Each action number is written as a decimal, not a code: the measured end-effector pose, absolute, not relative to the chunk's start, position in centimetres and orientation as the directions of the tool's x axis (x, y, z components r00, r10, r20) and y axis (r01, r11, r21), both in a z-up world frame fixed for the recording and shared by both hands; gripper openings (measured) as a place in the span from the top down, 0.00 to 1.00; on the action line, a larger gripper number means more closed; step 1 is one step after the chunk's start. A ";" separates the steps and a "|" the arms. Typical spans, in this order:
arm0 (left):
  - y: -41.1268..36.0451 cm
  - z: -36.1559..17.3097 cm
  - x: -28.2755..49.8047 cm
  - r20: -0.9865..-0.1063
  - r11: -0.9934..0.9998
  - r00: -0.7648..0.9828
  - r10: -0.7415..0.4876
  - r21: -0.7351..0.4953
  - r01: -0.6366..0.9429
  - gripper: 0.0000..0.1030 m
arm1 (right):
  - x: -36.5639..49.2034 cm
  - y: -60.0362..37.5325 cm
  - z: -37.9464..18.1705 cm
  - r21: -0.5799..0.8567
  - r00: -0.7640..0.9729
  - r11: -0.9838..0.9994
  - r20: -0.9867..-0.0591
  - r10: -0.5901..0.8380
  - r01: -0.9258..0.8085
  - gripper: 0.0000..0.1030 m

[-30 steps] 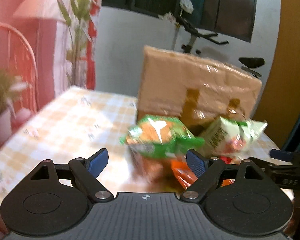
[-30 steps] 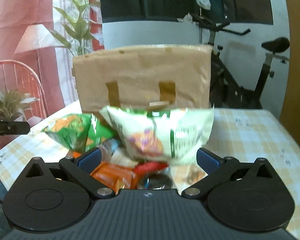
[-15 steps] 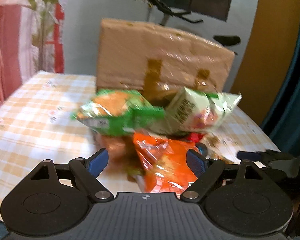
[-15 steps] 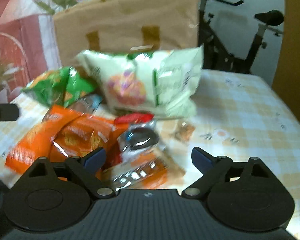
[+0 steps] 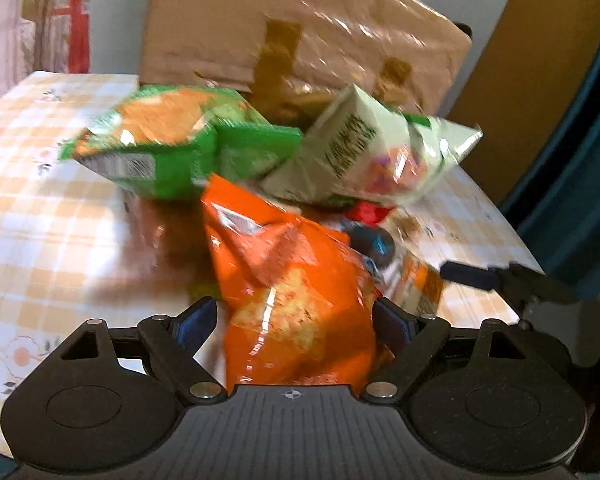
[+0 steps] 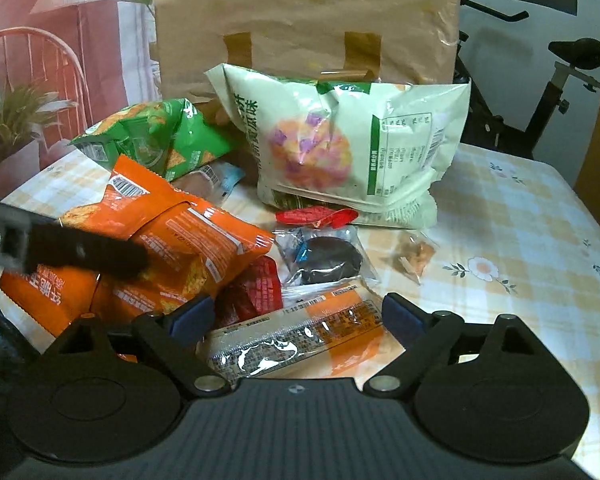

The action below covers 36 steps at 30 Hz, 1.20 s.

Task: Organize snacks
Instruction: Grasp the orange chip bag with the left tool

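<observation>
- Left gripper [image 5: 294,322]: jaws released, straddling the orange snack bag [image 5: 292,292]; no grasp visible.
- Snack pile: green bag [image 6: 156,140], pale bag [image 6: 352,152] and small packets lie loose on the desk [image 6: 520,220] before the brown paper bag [image 6: 308,28]. Judged: sorting barely started.
- Right gripper [image 6: 296,316]: jaws released over the long wrapped bar [image 6: 296,338].

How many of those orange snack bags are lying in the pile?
2, as far as shows: an upper orange bag on top, and a lower orange bag beneath it at the pile's left edge. More may be hidden.
</observation>
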<state>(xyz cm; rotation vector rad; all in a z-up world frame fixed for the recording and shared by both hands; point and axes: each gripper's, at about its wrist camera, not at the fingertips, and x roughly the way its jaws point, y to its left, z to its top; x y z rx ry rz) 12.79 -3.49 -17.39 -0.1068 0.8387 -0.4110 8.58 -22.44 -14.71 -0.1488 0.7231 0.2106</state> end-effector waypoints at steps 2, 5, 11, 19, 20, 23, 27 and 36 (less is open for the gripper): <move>-3.5 -17.3 12.7 -0.689 0.915 0.606 -0.398 -0.247 0.321 0.27 | 8.6 -22.3 -14.8 -0.071 0.731 0.966 -0.668 0.140 -0.249 0.09; -3.0 -16.8 12.3 -0.659 0.918 0.641 -0.392 -0.243 0.312 0.38 | 8.6 -22.2 -14.7 -0.068 0.732 0.964 -0.665 0.149 -0.258 0.09; -1.3 -15.2 10.7 -0.607 0.929 0.703 -0.370 -0.235 0.286 0.48 | 8.3 -23.3 -14.0 -0.017 0.756 0.974 -0.634 0.163 -0.224 0.11; 0.0 -14.1 9.8 -0.589 0.949 0.745 -0.312 -0.223 0.221 0.48 | 8.6 -24.4 -13.7 0.014 0.774 0.986 -0.618 0.137 -0.164 0.18; 0.3 -14.0 9.7 -0.588 0.952 0.749 -0.305 -0.223 0.212 0.48 | 8.6 -24.5 -13.7 0.013 0.775 0.987 -0.617 0.135 -0.161 0.19; 1.0 -13.7 9.2 -0.588 0.961 0.764 -0.267 -0.218 0.169 0.48 | 8.4 -24.5 -13.6 0.009 0.781 0.988 -0.611 0.130 -0.157 0.19; 2.3 -13.2 8.3 -0.579 0.974 0.790 -0.200 -0.209 0.093 0.48 | 8.2 -24.3 -13.5 0.003 0.788 0.986 -0.601 0.137 -0.169 0.22; 3.5 -13.0 8.4 -0.579 0.978 0.807 -0.120 -0.207 -0.003 0.48 | 8.0 -23.1 -13.3 0.009 0.771 0.966 -0.600 0.212 -0.259 0.39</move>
